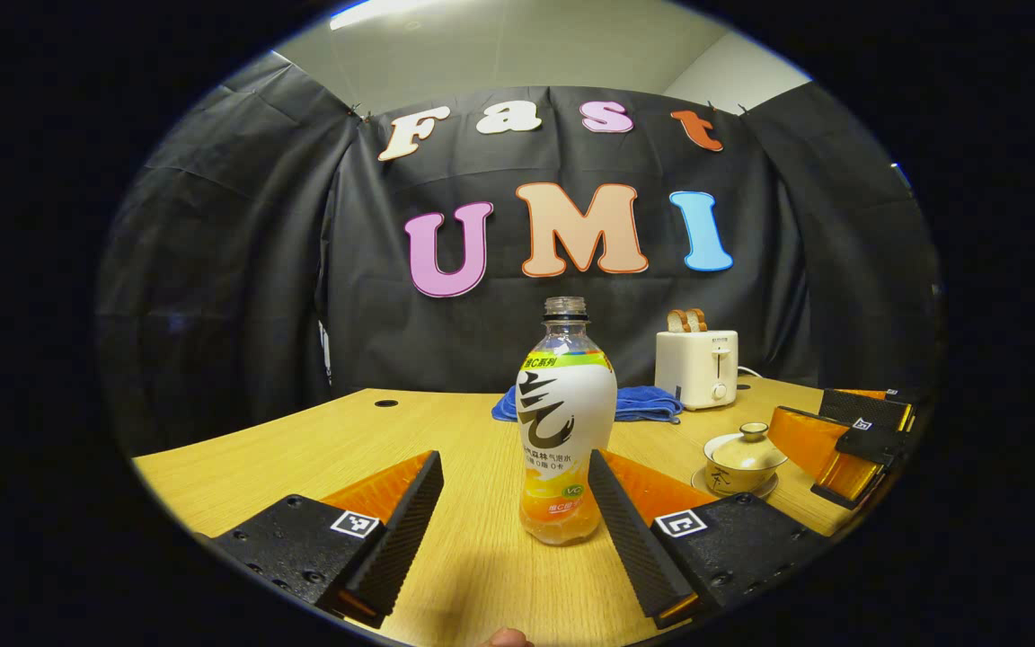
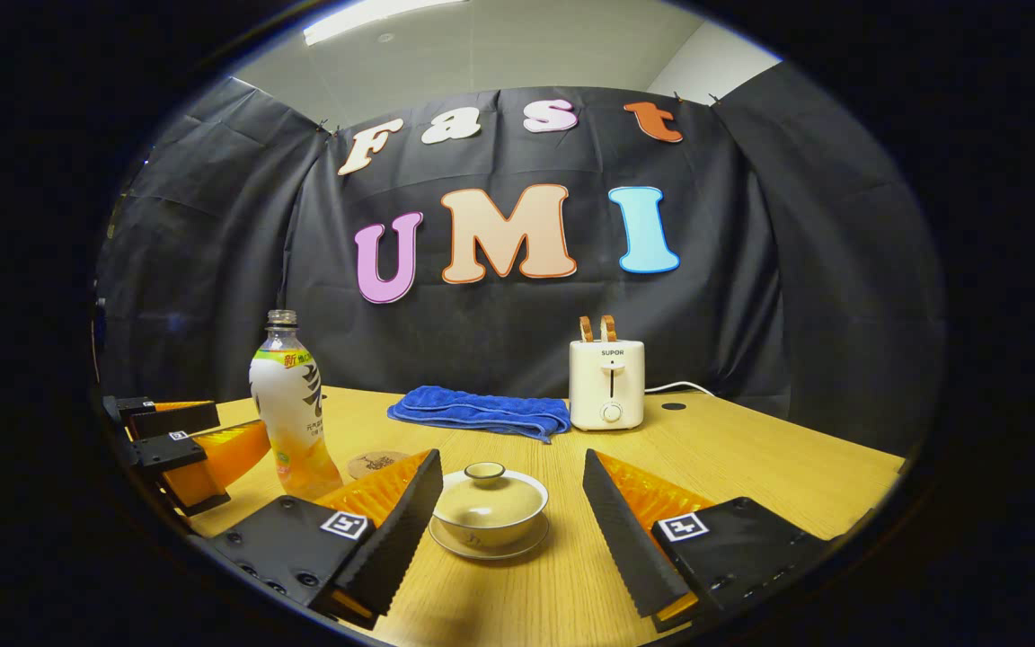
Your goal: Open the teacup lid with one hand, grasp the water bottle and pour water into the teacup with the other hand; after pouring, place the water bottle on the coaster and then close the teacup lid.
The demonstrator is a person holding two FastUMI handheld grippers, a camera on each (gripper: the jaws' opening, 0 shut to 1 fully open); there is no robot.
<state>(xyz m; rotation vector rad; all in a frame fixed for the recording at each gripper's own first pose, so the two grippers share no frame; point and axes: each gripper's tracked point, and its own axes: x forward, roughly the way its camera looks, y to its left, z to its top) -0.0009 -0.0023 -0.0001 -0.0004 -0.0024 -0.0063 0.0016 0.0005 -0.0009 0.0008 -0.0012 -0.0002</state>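
Observation:
An uncapped water bottle (image 1: 566,431) with a white and orange label stands upright on the wooden table, between the fingers of my open left gripper (image 1: 514,512) without touching them. The lidded teacup (image 2: 489,508) sits on its saucer between the fingers of my open right gripper (image 2: 511,521), its lid on. In the right gripper view the bottle (image 2: 293,413) stands at the left with the left gripper (image 2: 185,445) beside it, and a round coaster (image 2: 375,464) lies just behind. In the left gripper view the teacup (image 1: 742,460) is at the right, next to the right gripper (image 1: 850,440).
A folded blue towel (image 2: 482,411) lies at the back of the table. Beside it stands a white toaster (image 2: 607,382) with two slices of bread in it, its cord running right. The table's far edge meets the black cloth wall.

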